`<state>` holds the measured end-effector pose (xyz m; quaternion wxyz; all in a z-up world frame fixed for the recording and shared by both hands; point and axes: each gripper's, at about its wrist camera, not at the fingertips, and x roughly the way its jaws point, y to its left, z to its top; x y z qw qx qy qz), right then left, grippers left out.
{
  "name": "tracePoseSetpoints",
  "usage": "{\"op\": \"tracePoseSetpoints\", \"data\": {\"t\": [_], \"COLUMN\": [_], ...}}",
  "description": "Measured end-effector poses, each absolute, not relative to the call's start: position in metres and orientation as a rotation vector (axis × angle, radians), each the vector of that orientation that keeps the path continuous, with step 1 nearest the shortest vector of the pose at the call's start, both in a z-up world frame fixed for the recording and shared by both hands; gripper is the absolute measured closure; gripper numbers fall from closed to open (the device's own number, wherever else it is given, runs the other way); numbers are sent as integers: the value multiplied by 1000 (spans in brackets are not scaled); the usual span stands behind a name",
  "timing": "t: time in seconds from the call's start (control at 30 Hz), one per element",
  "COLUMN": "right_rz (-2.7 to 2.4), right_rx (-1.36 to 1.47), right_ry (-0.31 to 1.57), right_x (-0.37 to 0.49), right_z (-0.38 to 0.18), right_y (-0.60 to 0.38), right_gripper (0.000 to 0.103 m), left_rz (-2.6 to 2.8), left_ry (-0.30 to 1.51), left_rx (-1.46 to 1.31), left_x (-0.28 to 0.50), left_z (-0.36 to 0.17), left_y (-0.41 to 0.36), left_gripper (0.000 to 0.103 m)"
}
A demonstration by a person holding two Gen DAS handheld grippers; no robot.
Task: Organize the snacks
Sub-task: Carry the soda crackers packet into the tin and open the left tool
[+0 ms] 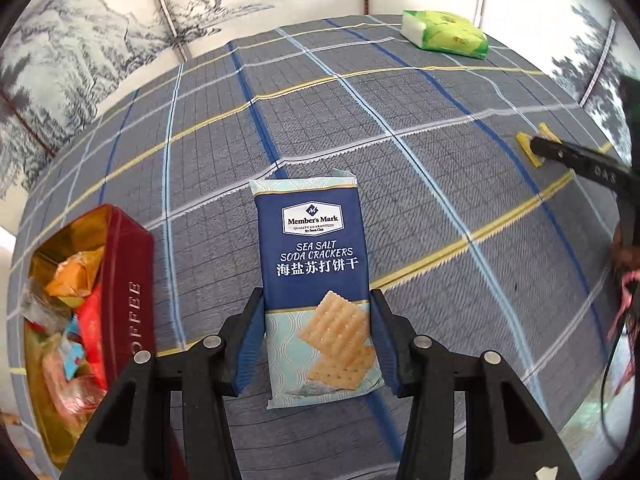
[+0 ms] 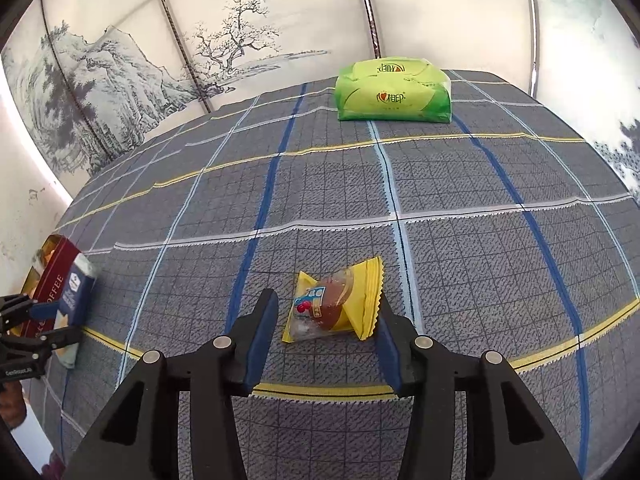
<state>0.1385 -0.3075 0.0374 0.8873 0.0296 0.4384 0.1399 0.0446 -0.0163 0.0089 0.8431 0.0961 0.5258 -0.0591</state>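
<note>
Snacks are being gathered into the red coffee tin point(image 1: 132, 288), which is sitting open at the left edge of the plaid tablecloth point(image 1: 440, 160) with several wrapped sweets already lying inside. The left gripper point(image 1: 318, 332) is pinching the Member's Mark soda cracker pack point(image 1: 316, 256) across its lower half, both blue pads pressing on the pack's sides, with the pack standing up just beside the tin. The right gripper point(image 2: 326, 332) is sitting with its jaws spread around the yellow wrapped candy point(image 2: 336, 304); the right pad looks to be touching the crimped edge, the left pad is standing clear, so nothing is gripped there yet. To do this step well, the cracker pack should probably be carried over the tin's opening before letting go, tilted so that its long side lies along the tin, since it looks nearly as long as the tin is wide. The candy wants a squeeze across its body, not its thin crimp, which could slip. A green tissue pack point(image 2: 394, 90) is lying well apart at the far edge.
</note>
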Motion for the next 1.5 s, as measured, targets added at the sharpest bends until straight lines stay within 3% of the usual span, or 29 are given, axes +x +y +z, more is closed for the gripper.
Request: {"op": "tracePoseSetpoints", "data": {"t": [0.17,0.33,0.47,0.6,0.67,1.5], "right_rz": [282,285,256,216,215,156], "right_rx": [43,-7,-53,-34,3,-94], "right_ry": [913,918,921,916,913,890], "right_x": [139,139,139,140,140,127], "right_z": [37,37,36,38,38,46], "right_y": [-305,-296,-290,-296,-303,-273], "right_gripper": [54,42,42,60,65,67], "left_rz": [-132,-137,-154,-161,-161,-37], "left_ry": [1122,1119,1097,1055,1044,861], "left_rx": [169,115,90,94,95,67], "left_x": [47,49,49,44,38,-28], "left_z": [-1,-3,-5,-6,-3,53], "left_y": [-10,-3,0,1,2,67], "left_gripper": [57,52,54,57,57,57]}}
